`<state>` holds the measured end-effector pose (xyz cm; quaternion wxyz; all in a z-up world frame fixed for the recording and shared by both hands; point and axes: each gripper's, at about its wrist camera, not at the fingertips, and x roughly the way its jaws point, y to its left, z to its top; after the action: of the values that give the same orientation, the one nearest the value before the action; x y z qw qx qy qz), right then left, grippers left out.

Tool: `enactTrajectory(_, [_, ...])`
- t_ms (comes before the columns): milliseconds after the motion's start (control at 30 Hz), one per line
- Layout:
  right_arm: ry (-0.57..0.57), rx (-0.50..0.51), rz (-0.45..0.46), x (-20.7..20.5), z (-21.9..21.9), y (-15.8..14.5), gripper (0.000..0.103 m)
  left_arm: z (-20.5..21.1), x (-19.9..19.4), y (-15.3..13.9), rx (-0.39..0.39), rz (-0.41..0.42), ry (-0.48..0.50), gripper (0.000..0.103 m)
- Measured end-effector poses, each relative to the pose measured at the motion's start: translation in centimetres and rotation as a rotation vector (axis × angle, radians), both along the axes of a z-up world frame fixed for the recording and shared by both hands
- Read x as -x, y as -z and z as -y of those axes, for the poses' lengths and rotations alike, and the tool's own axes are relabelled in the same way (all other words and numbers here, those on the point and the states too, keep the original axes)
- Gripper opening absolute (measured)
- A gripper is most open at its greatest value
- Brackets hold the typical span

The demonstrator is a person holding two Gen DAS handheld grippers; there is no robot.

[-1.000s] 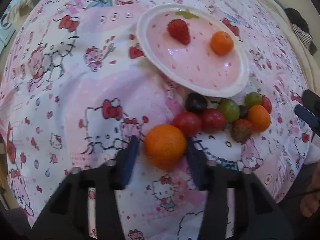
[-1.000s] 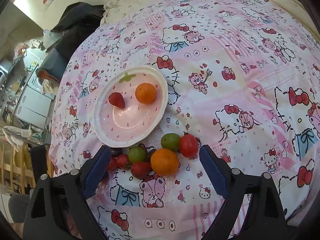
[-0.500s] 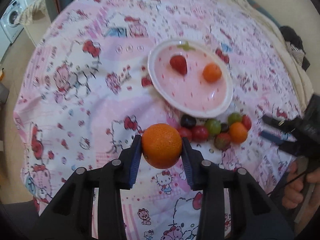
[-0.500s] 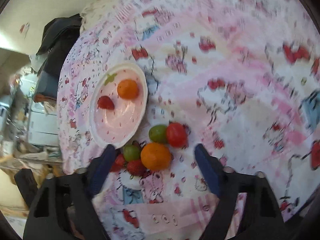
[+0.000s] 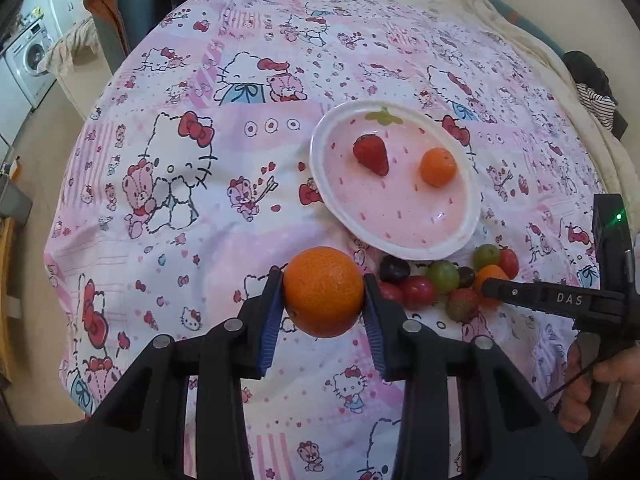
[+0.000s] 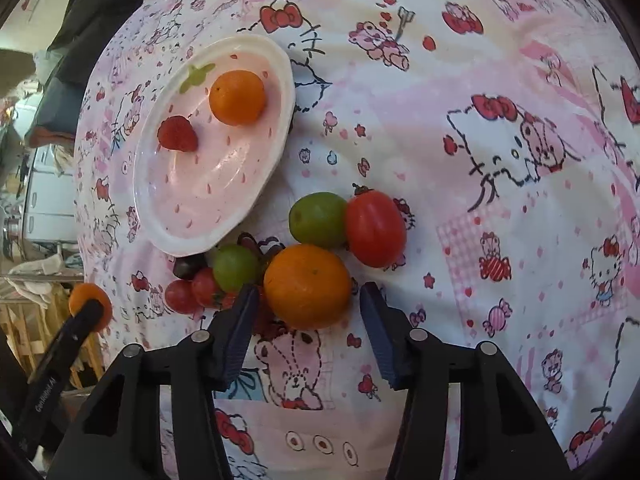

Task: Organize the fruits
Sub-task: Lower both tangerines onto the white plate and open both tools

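We see both views in soft, even daylight with faint shadows. Glare glints on the plate (image 5: pixel 440 216). Fisheye bending and dark vignetting mark our edges.

The left gripper (image 5: pixel 324 294) has closed on the big orange (image 5: pixel 323 291) and lifted it off the cloth. The right gripper (image 6: pixel 306 316) has moved down around a smaller orange (image 6: pixel 307 286), jaws still apart.

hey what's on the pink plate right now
On the pink plate: a strawberry and a small orange, apart from each other. The rest of the dish shows bare; what lies under the two fruits is covered.
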<state>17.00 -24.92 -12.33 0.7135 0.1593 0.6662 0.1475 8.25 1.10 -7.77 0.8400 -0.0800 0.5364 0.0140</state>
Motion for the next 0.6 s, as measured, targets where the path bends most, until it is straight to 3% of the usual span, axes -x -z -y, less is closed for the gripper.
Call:
enactTrajectory(167, [-0.020,-0.009,0.042,0.3,0.1,-1.1,0.044,-0.2,-0.1,-0.2,-0.007,0.016,-0.016,0.034])
enactTrajectory(367, [0.012,-0.086,0.109,1.2,1.2,-3.4,0.044,-0.6,0.1,-0.2,-0.001,0.027,-0.027,0.034])
enactTrajectory(600, [-0.009,-0.136,0.232,2.2,0.8,-6.6,0.044,0.1,0.8,-1.0,-0.116,0.098,-0.007,0.034])
